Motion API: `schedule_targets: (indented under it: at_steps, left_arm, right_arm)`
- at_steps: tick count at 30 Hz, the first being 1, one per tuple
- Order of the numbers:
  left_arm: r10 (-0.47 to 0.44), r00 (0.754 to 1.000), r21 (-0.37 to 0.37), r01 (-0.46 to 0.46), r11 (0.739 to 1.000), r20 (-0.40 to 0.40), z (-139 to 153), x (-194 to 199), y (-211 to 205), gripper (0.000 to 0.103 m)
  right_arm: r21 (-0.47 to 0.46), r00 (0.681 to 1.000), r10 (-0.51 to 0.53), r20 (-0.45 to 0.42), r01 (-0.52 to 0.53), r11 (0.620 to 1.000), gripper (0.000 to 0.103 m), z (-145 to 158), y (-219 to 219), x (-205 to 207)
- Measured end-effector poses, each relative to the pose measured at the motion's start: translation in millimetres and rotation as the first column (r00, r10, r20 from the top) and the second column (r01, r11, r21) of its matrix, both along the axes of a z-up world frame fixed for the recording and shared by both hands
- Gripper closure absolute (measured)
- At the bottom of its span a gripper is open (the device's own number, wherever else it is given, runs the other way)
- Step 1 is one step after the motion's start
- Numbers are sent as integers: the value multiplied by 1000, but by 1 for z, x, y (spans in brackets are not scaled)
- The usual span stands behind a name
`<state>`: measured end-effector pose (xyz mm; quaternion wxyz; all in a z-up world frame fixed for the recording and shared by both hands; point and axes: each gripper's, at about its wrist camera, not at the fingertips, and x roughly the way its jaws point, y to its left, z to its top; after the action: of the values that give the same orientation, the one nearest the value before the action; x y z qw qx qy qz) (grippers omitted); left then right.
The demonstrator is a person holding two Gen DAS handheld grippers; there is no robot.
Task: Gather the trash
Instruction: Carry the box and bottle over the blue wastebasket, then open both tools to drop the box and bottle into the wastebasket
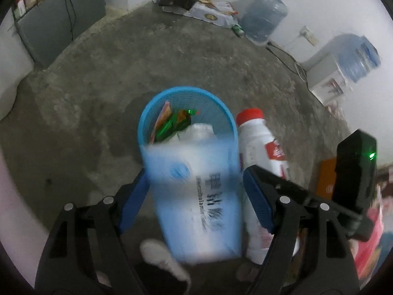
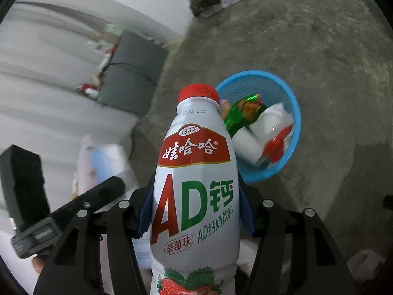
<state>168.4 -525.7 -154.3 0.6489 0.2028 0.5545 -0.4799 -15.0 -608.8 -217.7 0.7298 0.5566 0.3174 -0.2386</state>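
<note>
Right wrist view: a white drink bottle is clamped between the fingers of the right gripper, cap pointing forward.
The blue basket lies ahead and to the right of the bottle, nearer this arm; a red cap and strawberry label are seen; the left gripper is spread around a blurred pale-blue tissue pack, just short of the basket; whether it is gripped cannot be told.

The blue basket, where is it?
The round blue plastic basket sits on the concrete floor, straight ahead in both views, just beyond the red-capped white bottle.
</note>
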Motion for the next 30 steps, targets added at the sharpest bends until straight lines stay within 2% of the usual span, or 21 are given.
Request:
schedule_targets:
  at_steps: [2,5,8,13,16,19,25,30]
  left_arm:
    - [34,999,-24,-34,999,2,-16,10,-24,17]
    - [127,991,-1,-127,992,-32,-41,25,-41,17]
    - [177,980,10,-177,984,-91,-50,33,-37,17]
    - [135,989,-38,-137,990,-59,-29,33,-19,17]
    - [134,989,-67,-138,988,-57,-12,38,-10,17]
    - [131,990,-112,-136,984,-51,13,38,10,17]
    - [115,993,-192,-112,975,4,71,36,78,17]
    - [129,990,-251,-112,961,52,115,29,162,17]
  right_arm:
    - [17,1000,-11,-21,11,1000,45,-29,-26,10]
    - [43,992,-43,-121,49,998,39,-80,-60,20]
    - [47,980,-83,-180,93,995,38,-103,-69,15]
    - [-42,978,-128,-166,122,992,36,-86,-61,-2]
    - [-75,982,-120,-147,110,991,36,-74,-49,-8]
    - [-124,992,-75,-102,62,990,36,-55,-10,-13]
    - [-90,997,-45,-63,40,995,36,-50,52,-20]
    - [-49,991,133,-36,-134,990,36,-54,99,16]
